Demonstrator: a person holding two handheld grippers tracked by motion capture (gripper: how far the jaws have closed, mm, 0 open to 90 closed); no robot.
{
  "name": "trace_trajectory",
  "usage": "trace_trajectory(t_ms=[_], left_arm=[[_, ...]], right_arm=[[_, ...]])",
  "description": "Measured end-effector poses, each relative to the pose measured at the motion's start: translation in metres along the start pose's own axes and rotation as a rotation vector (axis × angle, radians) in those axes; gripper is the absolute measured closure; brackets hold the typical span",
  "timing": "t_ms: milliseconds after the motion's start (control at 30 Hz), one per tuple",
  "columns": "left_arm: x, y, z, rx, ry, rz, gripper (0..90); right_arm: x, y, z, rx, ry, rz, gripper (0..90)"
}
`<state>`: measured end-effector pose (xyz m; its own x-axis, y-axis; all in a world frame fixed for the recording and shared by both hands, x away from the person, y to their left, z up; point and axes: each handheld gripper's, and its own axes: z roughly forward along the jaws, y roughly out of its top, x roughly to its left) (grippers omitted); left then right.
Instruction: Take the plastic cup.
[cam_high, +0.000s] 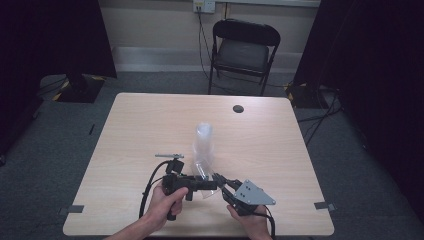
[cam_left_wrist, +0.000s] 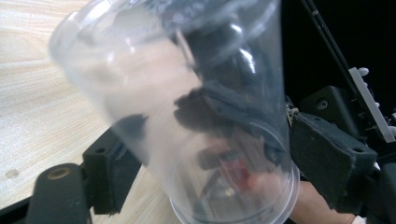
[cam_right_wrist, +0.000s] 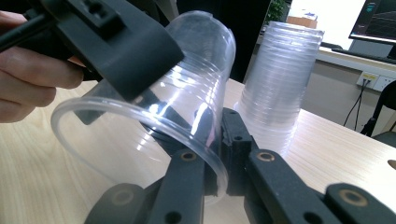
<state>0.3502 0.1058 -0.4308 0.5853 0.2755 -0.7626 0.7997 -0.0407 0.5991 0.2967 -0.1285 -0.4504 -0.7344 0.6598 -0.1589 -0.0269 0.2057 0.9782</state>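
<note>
right gripper (cam_right_wrist: 212, 154): nearest the lens in the right gripper view; its two jaws are pinched on the rim wall of a single clear plastic cup (cam_right_wrist: 154, 116), one jaw inside the mouth and one outside, almost no gap left beyond the thin plastic.
left gripper (cam_left_wrist: 201, 163): jaws spread wide around the same cup's body, a pad on each side; whether both pads press the wall i cannot tell, the cup blurs the near pad.
cup position: held off the table (cam_high: 150, 120), above its near edge, a little right of the middle, between the two grippers (high view).
cup axis: long axis lies close to horizontal, slightly tilted; open mouth faces the right gripper's camera and the person, closed base points away toward the far edge.
stack of clear cups (cam_high: 204, 145): stands on the table near its centre, mouth down as far as i can judge, just beyond the held cup.
step, judged: a two-handed hold or handover of one cup, likely taken off the stack.
how to do it well: keep the rim pinch light so the thin wall does not buckle; let only one gripper carry the load before the other lets go; keep both pulls along the cup's axis, no twist.
</note>
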Motion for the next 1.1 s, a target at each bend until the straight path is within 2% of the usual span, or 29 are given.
trace_trajectory(t_ms=[467, 600, 700, 933, 1000, 1100], left_arm=[[0.003, 0.000, -0.004, -0.001, 0.010, 0.038, 18.4], [0.005, 0.001, -0.005, -0.006, 0.031, 0.064, 18.1], [0.003, 0.002, -0.006, -0.002, 0.066, 0.131, 17.4], [-0.003, 0.005, -0.011, -0.022, 0.168, 0.235, 20.7], [-0.005, 0.006, -0.014, -0.015, 0.201, 0.252, 21.1], [-0.007, 0.007, -0.017, -0.015, 0.225, 0.277, 21.5]], right_arm=[[-0.011, 0.002, -0.004, 0.034, -0.042, 0.025, 87.6], [-0.014, 0.003, -0.005, 0.047, -0.045, 0.032, 87.7], [-0.016, 0.003, -0.005, 0.055, -0.047, 0.051, 87.6], [-0.022, 0.005, -0.008, 0.055, -0.059, 0.075, 87.6], [-0.023, 0.005, -0.009, 0.056, -0.058, 0.079, 87.6], [-0.025, 0.005, -0.009, 0.057, -0.049, 0.101, 87.6]])
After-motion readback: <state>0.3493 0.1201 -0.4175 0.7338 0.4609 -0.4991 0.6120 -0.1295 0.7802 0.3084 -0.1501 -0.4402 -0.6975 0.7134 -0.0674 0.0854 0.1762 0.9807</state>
